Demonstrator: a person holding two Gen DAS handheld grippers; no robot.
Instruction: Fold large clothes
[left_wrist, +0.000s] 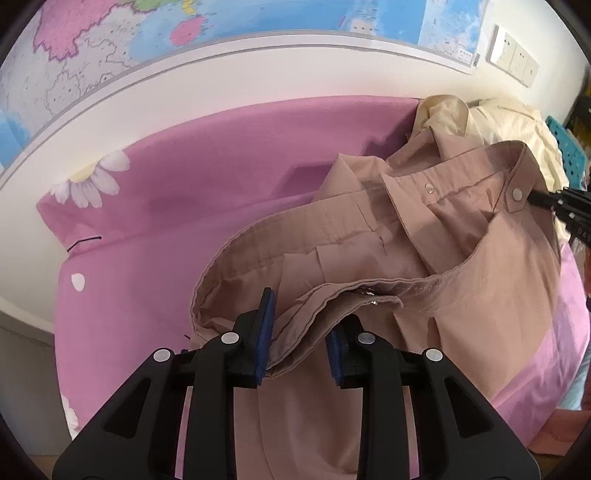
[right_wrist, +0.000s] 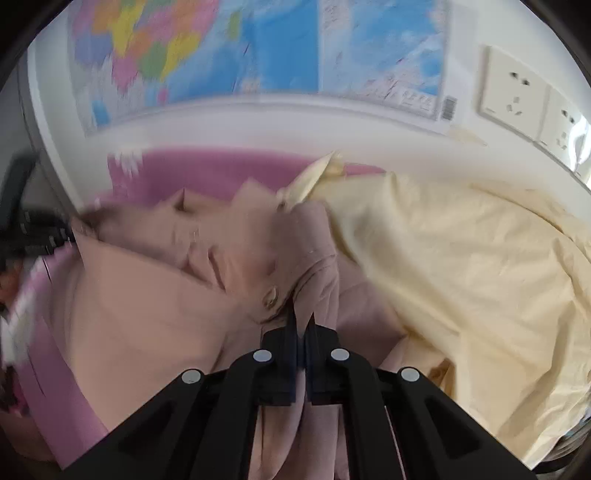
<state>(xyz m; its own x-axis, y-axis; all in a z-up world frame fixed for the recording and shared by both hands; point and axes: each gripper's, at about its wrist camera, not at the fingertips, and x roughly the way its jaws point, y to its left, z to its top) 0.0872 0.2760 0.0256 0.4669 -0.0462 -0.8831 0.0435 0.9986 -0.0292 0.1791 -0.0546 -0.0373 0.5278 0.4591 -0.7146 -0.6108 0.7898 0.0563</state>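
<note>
Dusty-pink trousers, thin woven cloth with a ribbed elastic waistband, snap studs and a buttoned tab, lying crumpled toward the right side of a bed under a pink sheet printed with white daisies. Left gripper: black plastic, blue ribbed pads, jaws parted with a fold of the waistband lying loose between them, the pads not pressing on it. Right gripper: jaws closed on the trousers' waistband beside a metal stud, the cloth pulled up into a ridge. Cream garment, smooth and creased, heaped against the trousers at the bed's right edge. Wall map and white wall sockets behind the bed.
</note>
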